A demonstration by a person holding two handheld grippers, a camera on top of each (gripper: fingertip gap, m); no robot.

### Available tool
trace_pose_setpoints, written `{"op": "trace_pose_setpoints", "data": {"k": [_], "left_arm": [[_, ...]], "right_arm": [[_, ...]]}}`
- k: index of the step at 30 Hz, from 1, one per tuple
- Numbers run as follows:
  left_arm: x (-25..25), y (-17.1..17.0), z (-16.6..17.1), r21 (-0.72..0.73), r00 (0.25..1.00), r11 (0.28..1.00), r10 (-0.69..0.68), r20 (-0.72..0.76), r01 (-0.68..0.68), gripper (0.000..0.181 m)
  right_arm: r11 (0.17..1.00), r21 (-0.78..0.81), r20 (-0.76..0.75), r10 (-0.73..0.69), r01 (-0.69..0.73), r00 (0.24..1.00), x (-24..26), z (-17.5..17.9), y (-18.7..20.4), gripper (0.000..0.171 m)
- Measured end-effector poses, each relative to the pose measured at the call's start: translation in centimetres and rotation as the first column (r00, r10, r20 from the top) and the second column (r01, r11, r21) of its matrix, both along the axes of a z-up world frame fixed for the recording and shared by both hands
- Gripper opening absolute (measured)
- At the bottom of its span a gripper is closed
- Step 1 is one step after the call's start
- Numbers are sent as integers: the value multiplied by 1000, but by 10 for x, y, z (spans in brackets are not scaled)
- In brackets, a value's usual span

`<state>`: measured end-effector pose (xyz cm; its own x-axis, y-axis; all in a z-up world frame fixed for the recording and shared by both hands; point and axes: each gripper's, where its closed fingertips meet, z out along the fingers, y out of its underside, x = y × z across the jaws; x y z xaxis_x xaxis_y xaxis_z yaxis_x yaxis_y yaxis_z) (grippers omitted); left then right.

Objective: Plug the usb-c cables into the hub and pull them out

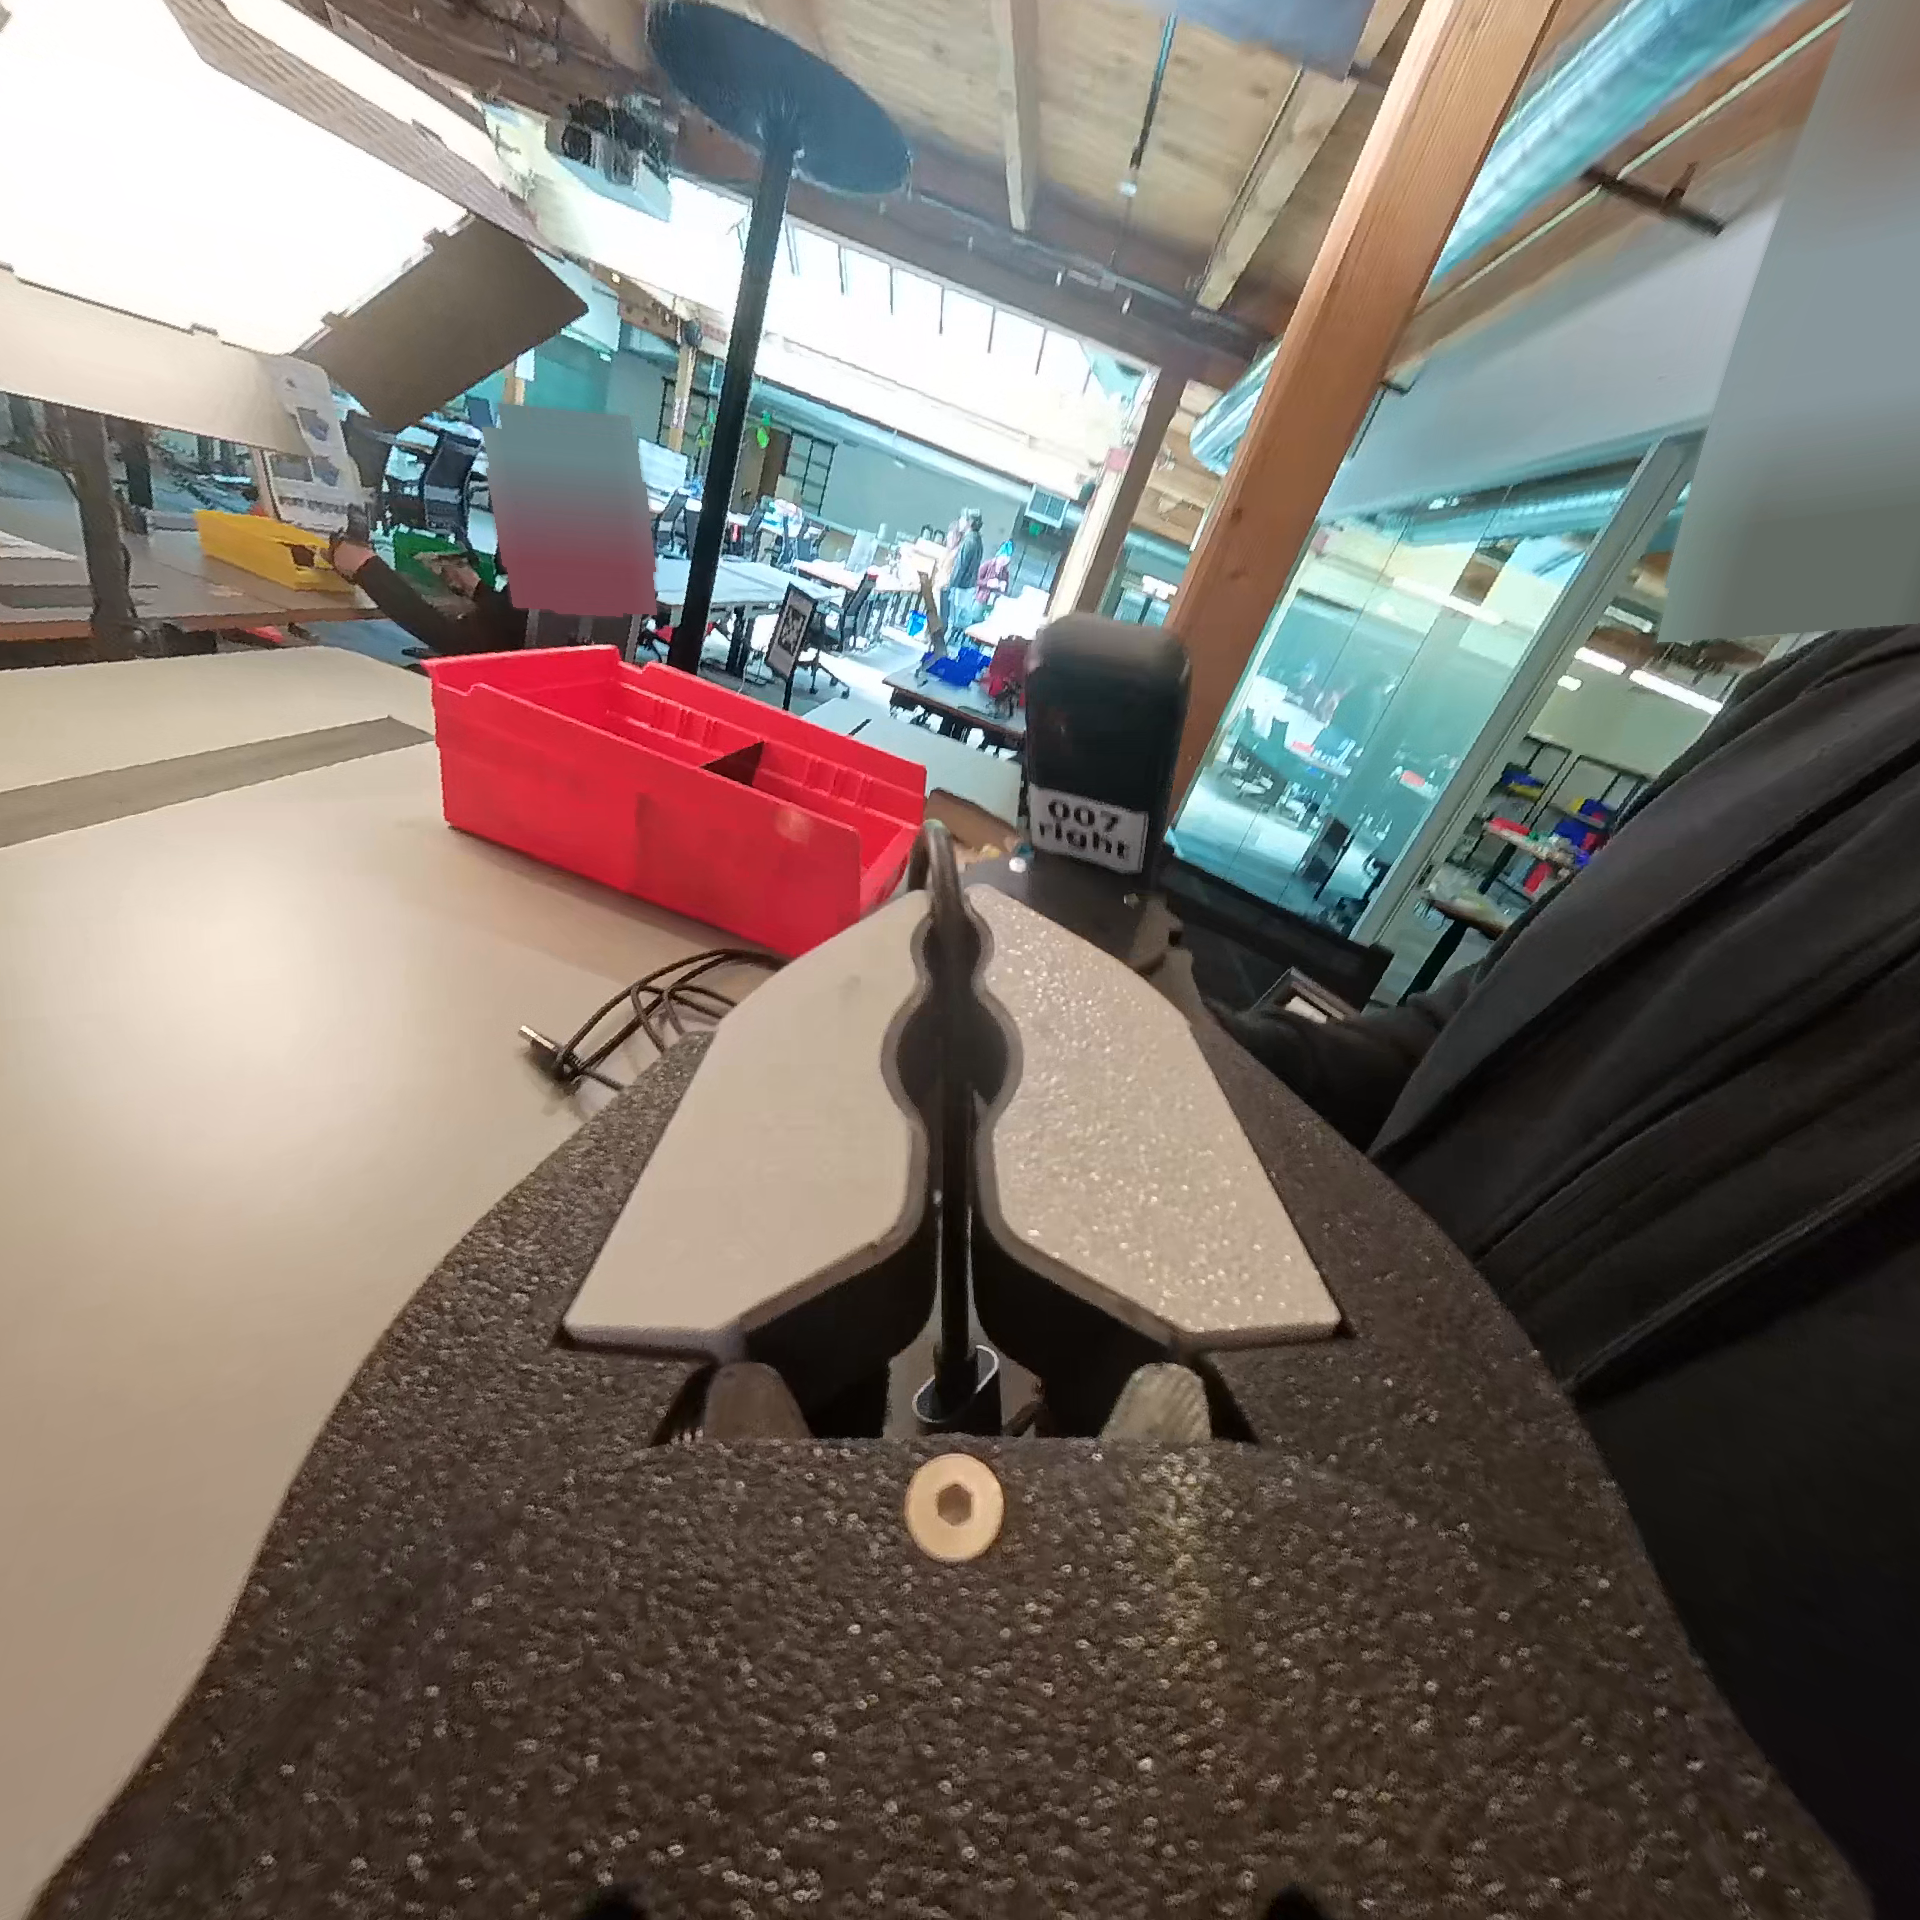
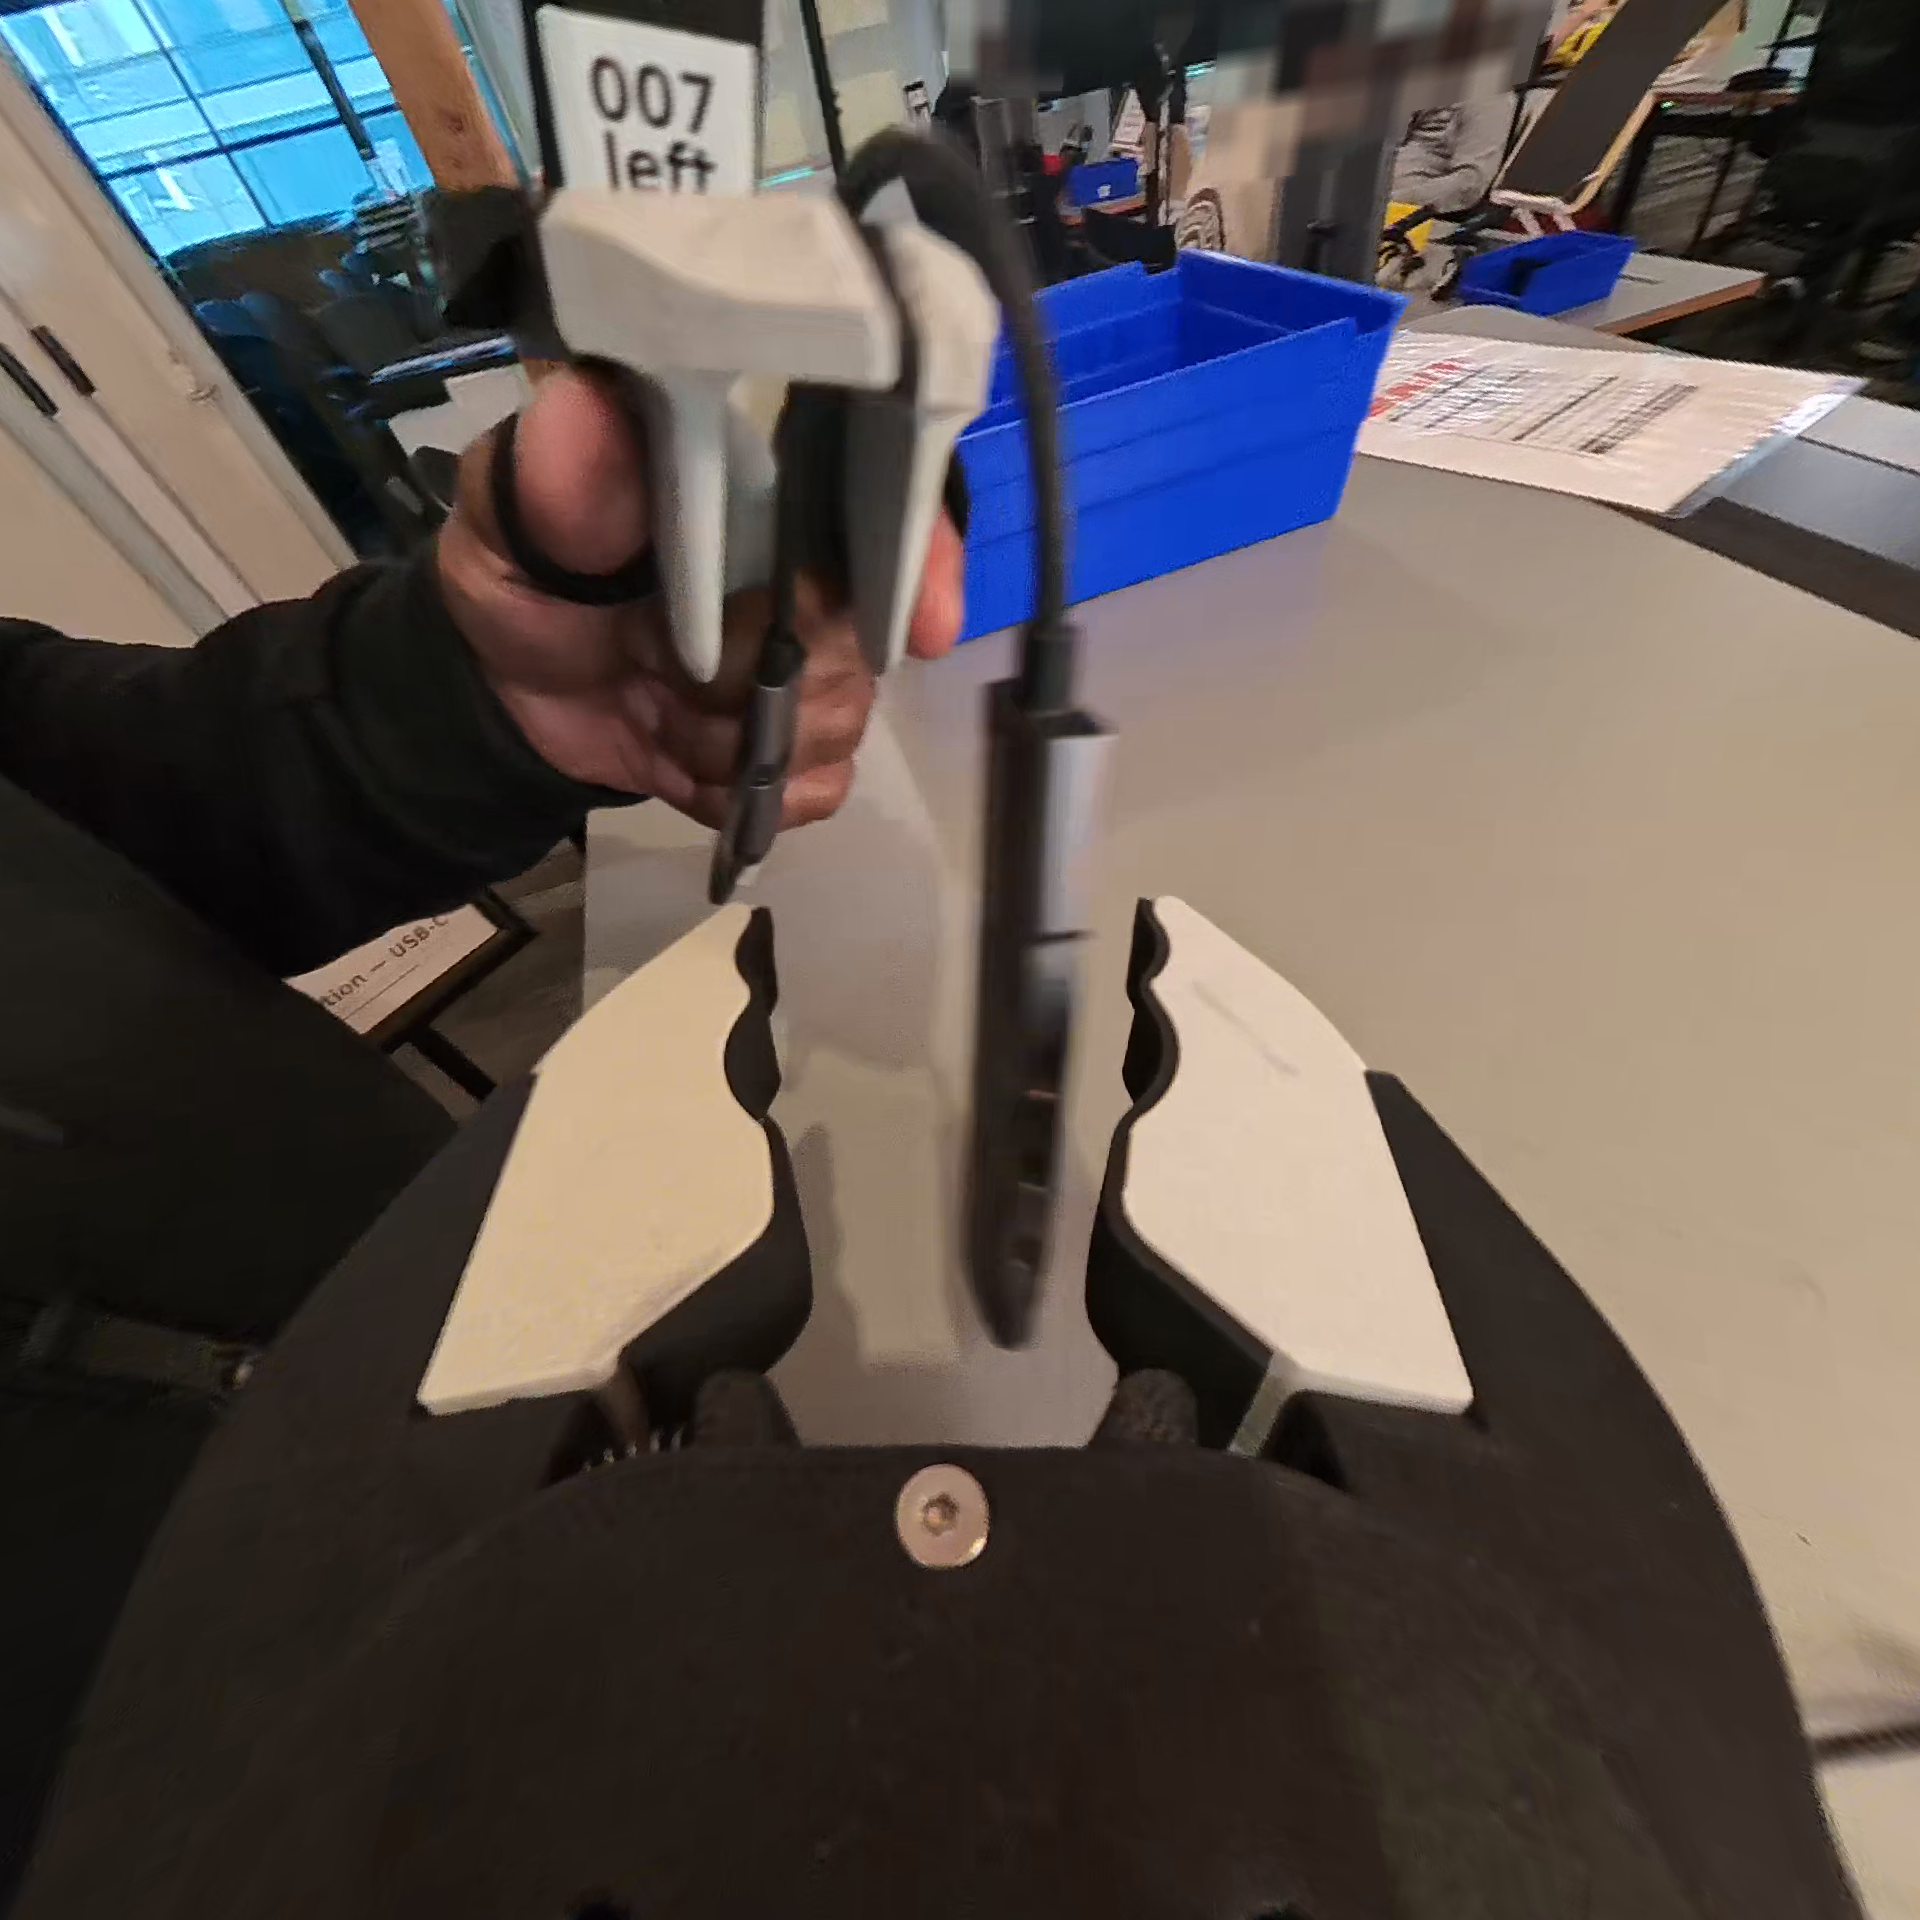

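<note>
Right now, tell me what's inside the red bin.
In the left wrist view, the red bin shows ribbed inner walls and a dark triangular piece near its middle. The near wall covers the bin floor, so anything lying low there cannot be seen.

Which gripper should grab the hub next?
Probably the right gripper: it is open, with the hanging hub already between its fingers. The left gripper is busy, shut on the hub's cable.

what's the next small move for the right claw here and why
Probably close the right claw on the hub. Its fingers are spread, with the hub hanging untouched between them from the cable that the left claw pinches, so nothing steadies it.
</note>
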<state>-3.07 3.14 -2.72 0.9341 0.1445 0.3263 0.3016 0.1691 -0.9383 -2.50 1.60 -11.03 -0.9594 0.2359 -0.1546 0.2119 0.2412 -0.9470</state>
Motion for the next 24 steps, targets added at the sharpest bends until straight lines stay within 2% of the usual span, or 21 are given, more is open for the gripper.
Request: {"op": "trace_pose_setpoints", "data": {"k": [6,12,16,19,24], "left_arm": [[-13,1,2,88,996,994,51,70,-57,0],[-22,5,-2,72,987,985,150,60,-154,0],[-23,11,2,94,982,978,183,55,-187,0],[-26,12,4,110,975,970,212,58,-218,0],[-28,7,0,128,974,970,193,115,-207,6]], "right_arm": [[996,-67,41,55,-53,998,21,6,-20,61],[995,-81,75,59,-53,995,26,8,-14,60],[999,-48,78,6,-2,997,22,2,-12,43],[999,4,34,-49,49,998,16,-3,-8,15],[996,-23,71,-82,83,994,6,2,6,6]]}}
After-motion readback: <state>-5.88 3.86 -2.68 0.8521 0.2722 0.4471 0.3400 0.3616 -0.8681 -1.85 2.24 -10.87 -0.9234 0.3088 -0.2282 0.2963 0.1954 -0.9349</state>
